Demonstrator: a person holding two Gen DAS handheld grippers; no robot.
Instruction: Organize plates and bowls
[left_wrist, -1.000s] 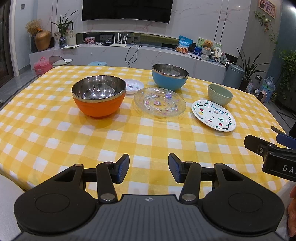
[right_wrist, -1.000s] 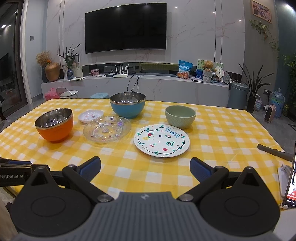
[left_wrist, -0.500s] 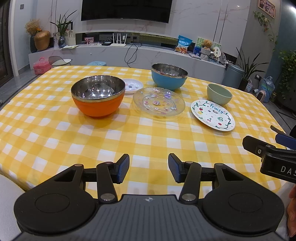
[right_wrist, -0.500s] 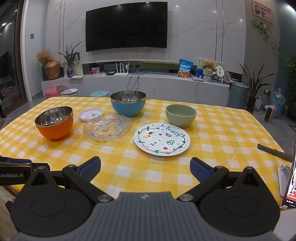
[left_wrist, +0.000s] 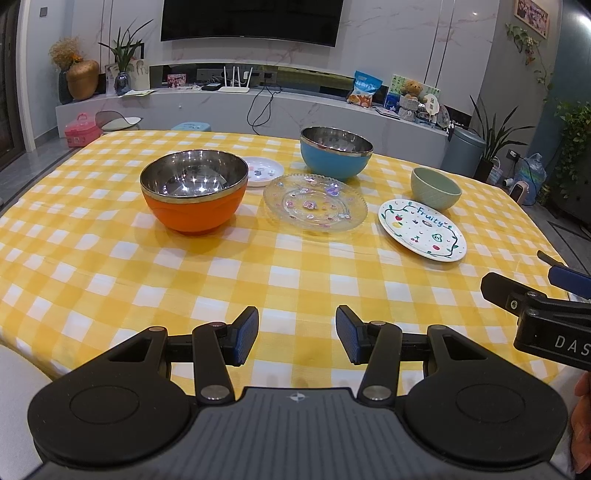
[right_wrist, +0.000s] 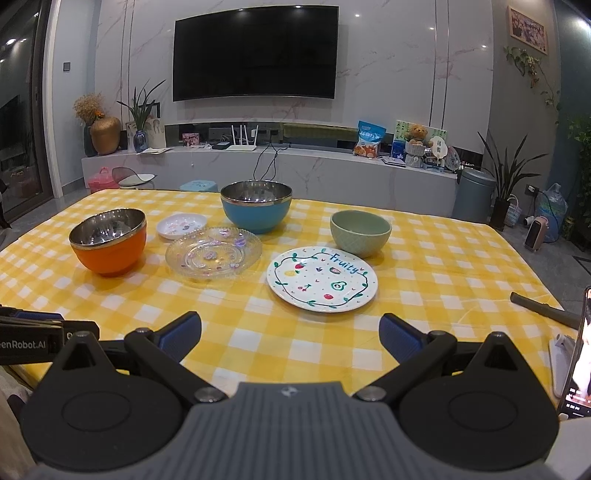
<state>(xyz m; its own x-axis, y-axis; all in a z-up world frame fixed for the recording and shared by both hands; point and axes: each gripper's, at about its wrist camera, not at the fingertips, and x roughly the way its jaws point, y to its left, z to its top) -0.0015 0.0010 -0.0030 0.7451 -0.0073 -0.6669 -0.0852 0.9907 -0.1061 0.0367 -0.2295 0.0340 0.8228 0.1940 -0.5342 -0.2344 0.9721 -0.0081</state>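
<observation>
Six dishes sit on the counter (left_wrist: 110, 266), which is covered in a yellow and white checked cloth. In the left wrist view the orange bowl (left_wrist: 194, 190) with a shiny metal inside stands left of centre, and a small white saucer (left_wrist: 263, 171) lies just behind its right side. The clear glass plate (left_wrist: 316, 202) lies in the middle, with the blue bowl (left_wrist: 336, 153) behind it toward the upper centre of the frame. To the right, the painted plate (left_wrist: 423, 229) with fruit drawings and the word "Fruity" lies flat, and the pale green bowl (left_wrist: 436, 187) stands just behind it. All bowls are upright and none is stacked. The left tool (left_wrist: 297, 334) hangs over the near edge of the cloth at the bottom of the frame, its blue pads spread with only cloth between them. In the right wrist view the right tool (right_wrist: 290, 334) is likewise spread wide and holds nothing, low in the frame in front of the painted plate. A phone (right_wrist: 580, 354) stands at that frame's right edge, and a television (right_wrist: 255, 51) hangs on the wall behind.
</observation>
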